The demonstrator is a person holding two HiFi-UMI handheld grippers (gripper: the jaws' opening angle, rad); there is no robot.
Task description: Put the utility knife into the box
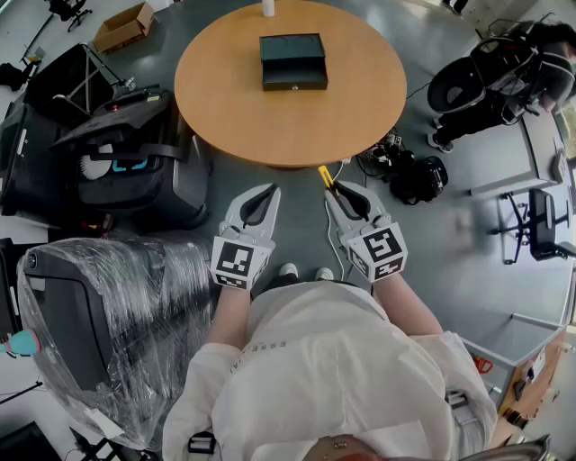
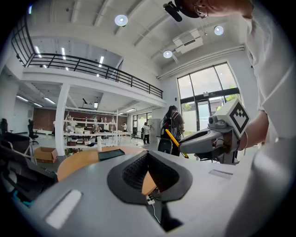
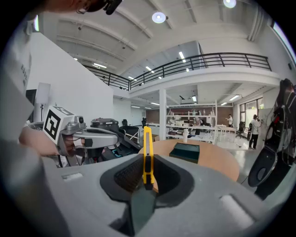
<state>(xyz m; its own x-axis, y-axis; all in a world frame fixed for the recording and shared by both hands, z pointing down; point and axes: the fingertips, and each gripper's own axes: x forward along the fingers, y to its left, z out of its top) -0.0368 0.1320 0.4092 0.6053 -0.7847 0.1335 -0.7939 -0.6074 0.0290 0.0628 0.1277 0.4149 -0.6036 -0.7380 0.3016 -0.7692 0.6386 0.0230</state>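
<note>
We grip the knife in our right gripper, well short of the box on the surface; left gripper closed, empty.

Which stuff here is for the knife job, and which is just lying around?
For the job: utility knife, right gripper holding it, dark box, round table.
Just lying around: white bottle, cardboard box, plastic-wrapped chair.

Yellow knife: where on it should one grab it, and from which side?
Probably by the flat sides of its slim handle, coming from the tail end so the length runs out past the jaws. The right gripper already holds the knife that way: jaws shut on its lower handle, narrow edge up, the rest pointing forward toward the table.
</note>
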